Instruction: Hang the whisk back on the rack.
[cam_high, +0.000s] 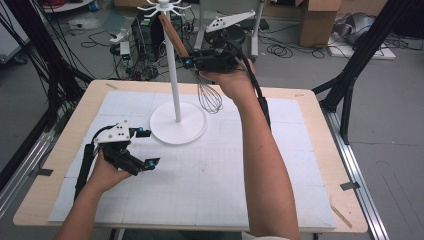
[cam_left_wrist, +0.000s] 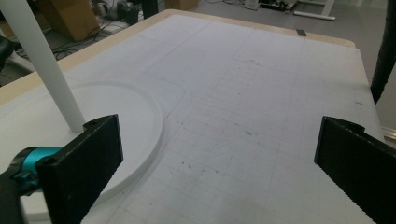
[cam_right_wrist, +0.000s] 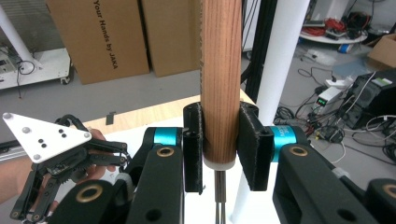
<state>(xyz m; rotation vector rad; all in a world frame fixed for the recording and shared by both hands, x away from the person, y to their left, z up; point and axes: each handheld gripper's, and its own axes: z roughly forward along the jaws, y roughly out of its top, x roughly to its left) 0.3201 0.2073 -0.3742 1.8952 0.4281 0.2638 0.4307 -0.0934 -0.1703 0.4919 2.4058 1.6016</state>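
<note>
High view: whisk (cam_high: 202, 85) lifted beside stand (cam_high: 176, 75), centre top.
Right tongs (cam_high: 187, 59) clamp its wooden handle, wires hanging, likely to hook it above; left tongs (cam_high: 146, 148) rest apart over counter (cam_high: 310, 145).

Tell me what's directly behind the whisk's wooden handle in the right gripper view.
Behind the wooden handle, clamped by the right hand-held gripper, rises the white stand pole. Cardboard boxes stand farther back. The handle covers whatever lies straight behind it.
</note>
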